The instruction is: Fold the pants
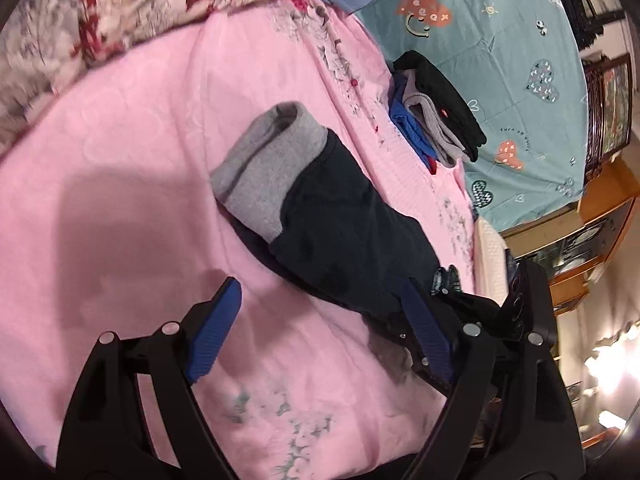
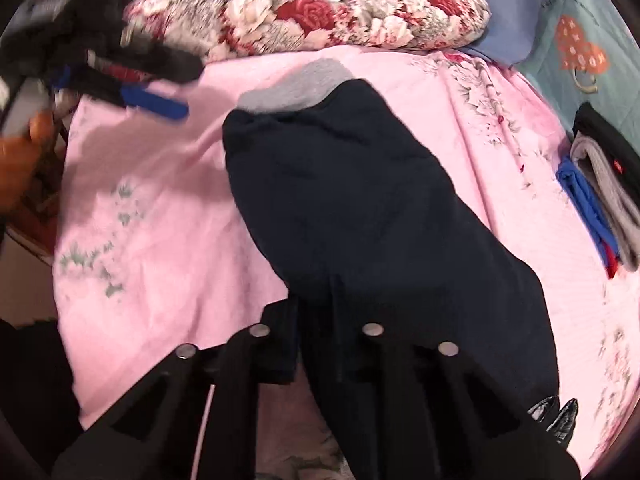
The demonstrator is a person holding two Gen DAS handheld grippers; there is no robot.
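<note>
- Blue fingers [image 1: 218,332] of the left gripper [image 1: 316,328] stand wide apart, with only pink sheet between them and nothing held.
- From the left wrist view, the right-hand finger of that gripper lies just at the edge of the dark pants [image 1: 340,232].
- Black fingers of the right gripper [image 2: 320,320] are pressed close together, and the dark cloth of the pants [image 2: 360,208] is pinched between them at 6 o'clock in the right wrist view.
- From the right wrist view, the pants run from that grip up toward 12 o'clock, flat on the pink sheet [image 2: 160,208].
- A grey cuff [image 2: 296,86] ends the pants at the far end, toward 12 o'clock.
- From the left wrist view, the pants lie slanted, with the grey cuff [image 1: 264,160] toward 11 o'clock and the dark part running down to 4 o'clock.
- The left gripper [image 2: 156,106] shows blurred at 10 o'clock in the right wrist view, well apart from the pants.
- A flowery quilt [image 2: 320,4] with red roses sits bunched at 12 o'clock, past the cuff.
- A small pile of folded clothes [image 1: 436,112], black, grey and blue, rests at 2 o'clock in the left wrist view, at the edge of the pink sheet.
- Next to the pile lies a teal sheet with hearts [image 1: 512,32].
</note>
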